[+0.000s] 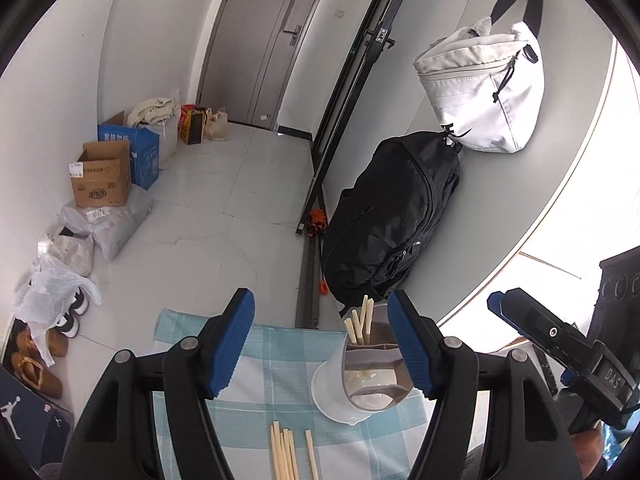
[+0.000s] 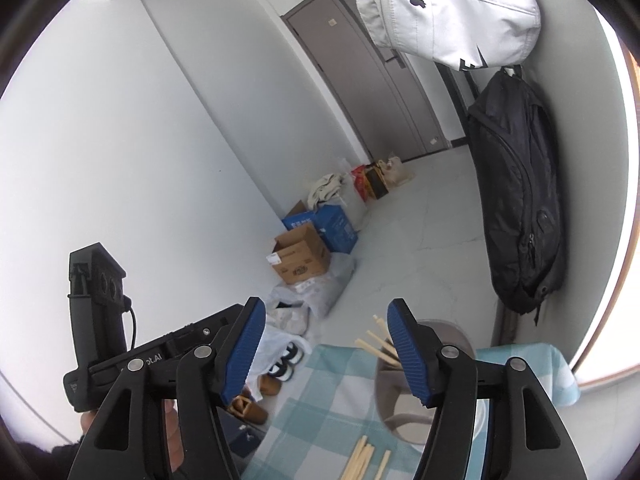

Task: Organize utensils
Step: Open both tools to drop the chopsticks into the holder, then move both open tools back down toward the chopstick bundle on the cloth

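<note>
both jaws apart, empty | holder (image 1: 370,372) on cloth (image 1: 256,364) | backpack (image 1: 394,216) behind

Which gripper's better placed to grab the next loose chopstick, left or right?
Left, probably. The left gripper is open with the loose chopsticks lying between its fingers, left of the holder. The right gripper sees them lower, off-centre.

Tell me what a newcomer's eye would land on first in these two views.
Most likely the open blue-padded left gripper, held over a checked cloth. Next, the holder to its right with chopsticks standing in it, and loose chopsticks lying on the cloth nearer the camera. Behind them, a black backpack hangs below a white bag.
</note>
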A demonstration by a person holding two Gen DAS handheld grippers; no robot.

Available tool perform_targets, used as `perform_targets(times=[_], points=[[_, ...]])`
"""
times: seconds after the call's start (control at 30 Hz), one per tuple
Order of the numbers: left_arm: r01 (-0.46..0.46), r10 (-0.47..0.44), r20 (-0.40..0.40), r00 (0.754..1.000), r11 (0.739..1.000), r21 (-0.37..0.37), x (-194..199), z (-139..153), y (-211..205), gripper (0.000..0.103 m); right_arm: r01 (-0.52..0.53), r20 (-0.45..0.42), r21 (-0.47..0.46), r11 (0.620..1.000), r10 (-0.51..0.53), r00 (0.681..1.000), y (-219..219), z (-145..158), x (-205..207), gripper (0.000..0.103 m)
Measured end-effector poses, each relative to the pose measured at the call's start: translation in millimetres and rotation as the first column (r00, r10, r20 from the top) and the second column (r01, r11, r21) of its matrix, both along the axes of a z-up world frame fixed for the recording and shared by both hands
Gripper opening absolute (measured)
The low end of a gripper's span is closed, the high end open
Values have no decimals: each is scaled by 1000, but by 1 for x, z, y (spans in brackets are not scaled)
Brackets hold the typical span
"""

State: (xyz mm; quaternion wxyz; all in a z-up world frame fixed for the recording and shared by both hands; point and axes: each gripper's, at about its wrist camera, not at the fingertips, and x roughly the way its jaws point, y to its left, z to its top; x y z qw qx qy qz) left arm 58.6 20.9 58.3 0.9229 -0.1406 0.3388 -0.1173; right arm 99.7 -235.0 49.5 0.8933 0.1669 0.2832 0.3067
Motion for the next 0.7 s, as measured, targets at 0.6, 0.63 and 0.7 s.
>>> perform_targets(times=[0.6, 0.63, 0.7], points=[[-49, 42, 74, 996, 994, 94, -48, -8, 0, 84, -7, 63, -39, 999, 9, 998, 12, -17, -65, 84], [-52, 45, 77, 996, 994, 95, -50, -10, 0, 84, -9, 65, -46, 999, 12, 998, 12, -19, -68, 84], [-58, 50, 75, 996, 993, 104, -53, -16, 0, 84, -9, 71, -55, 998, 13, 997, 13, -23, -74, 85]])
